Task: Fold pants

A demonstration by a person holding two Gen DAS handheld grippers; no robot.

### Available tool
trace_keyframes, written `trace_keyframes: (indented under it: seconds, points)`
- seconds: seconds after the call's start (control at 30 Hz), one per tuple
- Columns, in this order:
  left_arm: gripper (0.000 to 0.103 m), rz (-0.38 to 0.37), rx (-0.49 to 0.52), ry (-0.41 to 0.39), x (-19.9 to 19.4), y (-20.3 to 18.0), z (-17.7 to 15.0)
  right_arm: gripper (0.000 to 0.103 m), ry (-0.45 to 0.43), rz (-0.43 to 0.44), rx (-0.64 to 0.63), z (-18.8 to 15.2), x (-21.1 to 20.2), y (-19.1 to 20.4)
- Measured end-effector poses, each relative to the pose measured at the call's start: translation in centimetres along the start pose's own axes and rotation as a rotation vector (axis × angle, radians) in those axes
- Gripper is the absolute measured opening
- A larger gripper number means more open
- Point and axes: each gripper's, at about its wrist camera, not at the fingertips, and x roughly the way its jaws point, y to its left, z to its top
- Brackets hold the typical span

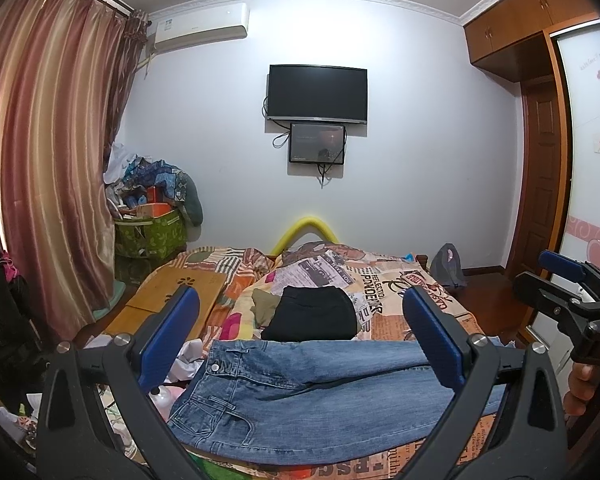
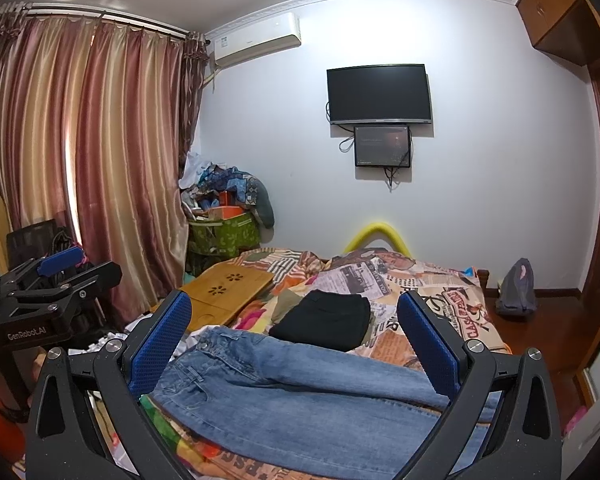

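Blue jeans (image 1: 300, 396) (image 2: 300, 392) lie flat across the near end of the bed, waistband to the left and legs running right, one leg over the other. Behind them sits a folded black garment (image 1: 312, 314) (image 2: 328, 320). My left gripper (image 1: 300, 294) is open, its blue pads wide apart above the jeans and holding nothing. My right gripper (image 2: 294, 300) is open in the same way, over the legs. Each wrist view also catches the other gripper at its edge: the right gripper (image 1: 540, 280) and the left gripper (image 2: 88, 270).
The bed wears a patchwork quilt (image 1: 400, 292) (image 2: 452, 300). A wooden lap tray (image 1: 172, 292) (image 2: 228, 288) rests on its left side. A green storage box (image 1: 148, 236) piled with clutter stands by the curtain. A grey backpack (image 2: 516, 288) sits on the floor at right.
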Motion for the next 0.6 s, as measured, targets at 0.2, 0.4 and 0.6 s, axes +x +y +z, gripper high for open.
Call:
trace_keyframes:
  seconds: [0.2, 0.4, 0.6]
  points:
    - [0.103, -0.002, 0.001, 0.003, -0.1, 0.0, 0.0, 0.102, 0.006, -0.004, 0.003, 0.0, 0.2, -0.1]
    - [0.103, -0.002, 0.001, 0.013, 0.4, 0.0, 0.1, 0.102, 0.019, -0.008, 0.007, -0.1, 0.7, -0.2]
    - [0.103, -0.006, -0.003, 0.042, 2.1, 0.4, -0.1, 0.102, 0.033, -0.024, 0.0, -0.5, 1.5, -0.4]
